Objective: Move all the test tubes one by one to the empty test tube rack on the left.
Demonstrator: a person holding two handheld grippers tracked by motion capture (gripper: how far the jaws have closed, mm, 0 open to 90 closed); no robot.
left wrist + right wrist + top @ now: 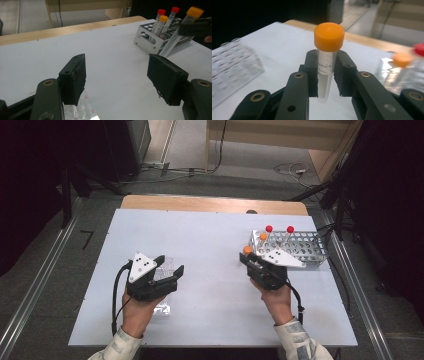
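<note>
My right gripper [325, 75] was clamped on an orange-capped tube [327, 55]. In the right gripper view the 2 black jaws pressed against the clear barrel from either side, just below the cap, and the tube stood upright between them with its rounded lower end hanging free under the pads. Some printed lettering showed on the barrel, too small for me to read in full.

In the high view that gripper [248, 255] sat right of centre on the white table [210, 235], with the tube's orange cap [247, 249] showing at its front end, just beside the near left corner of the metal rack [300, 245]. In the rack stood 3 more tubes: 2 with red caps [269, 228] [290, 229] and 1 with an orange cap [263, 236]. I could not tell which holes they sat in.

My left gripper [170, 270] had its jaws apart, with nothing between them. In the left gripper view the 2 pads [73, 78] stood wide, with bare table between. That gripper hovered over a clear plastic rack [161, 309] at the left of the table, well apart from the metal rack. From the left gripper view the held tube [180, 32] appeared tilted in front of the metal rack [147, 41].
</note>
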